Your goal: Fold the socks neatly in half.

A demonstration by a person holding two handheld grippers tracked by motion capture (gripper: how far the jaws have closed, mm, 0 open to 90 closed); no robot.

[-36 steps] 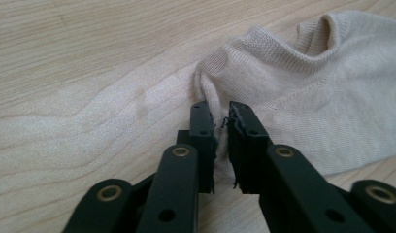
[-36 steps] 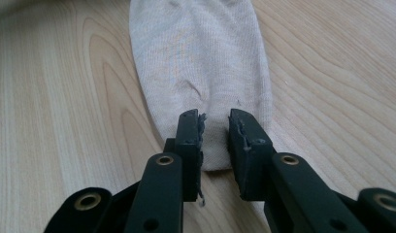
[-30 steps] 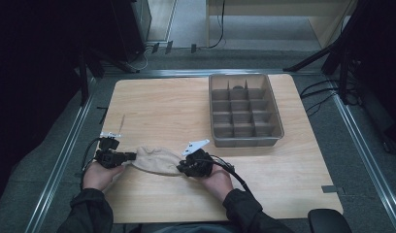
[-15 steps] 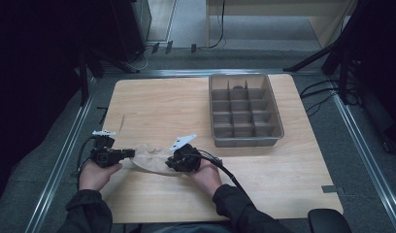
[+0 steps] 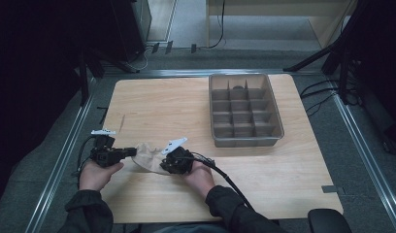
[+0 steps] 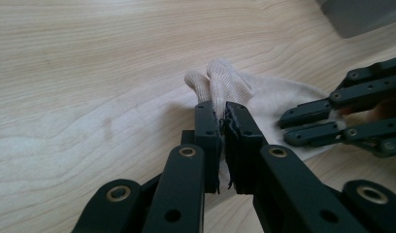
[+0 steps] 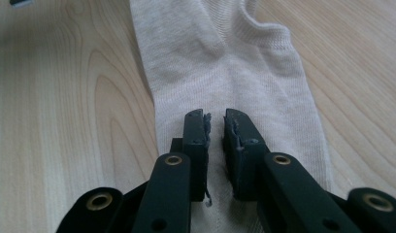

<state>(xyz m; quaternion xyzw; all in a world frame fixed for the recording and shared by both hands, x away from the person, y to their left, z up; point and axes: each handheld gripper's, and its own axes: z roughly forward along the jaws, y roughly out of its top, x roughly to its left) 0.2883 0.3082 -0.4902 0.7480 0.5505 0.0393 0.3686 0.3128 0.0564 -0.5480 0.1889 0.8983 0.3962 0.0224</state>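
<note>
A beige sock (image 5: 146, 158) lies on the wooden table (image 5: 162, 107) near its front left, between the two grippers. My left gripper (image 5: 131, 151) is shut on a bunched end of the sock (image 6: 220, 80), with fabric pinched between its jaws (image 6: 222, 110). The right gripper (image 5: 164, 164) comes at the sock from the other side, its jaws almost together on a crease of the flat fabric (image 7: 210, 58). In the left gripper view, the right gripper (image 6: 283, 128) rests on the sock's far part. The right gripper (image 7: 215, 119) hides the cloth beneath it.
A grey tray (image 5: 278, 121) with several compartments stands at the back right, with a small dark thing (image 5: 238, 88) in one far compartment. A cable (image 5: 225, 177) trails from the right gripper along the forearm. The table's left edge is close to the left hand (image 5: 94, 174).
Both grippers and the sock have shifted left along the table's front part. The sock is now more bunched between them.
</note>
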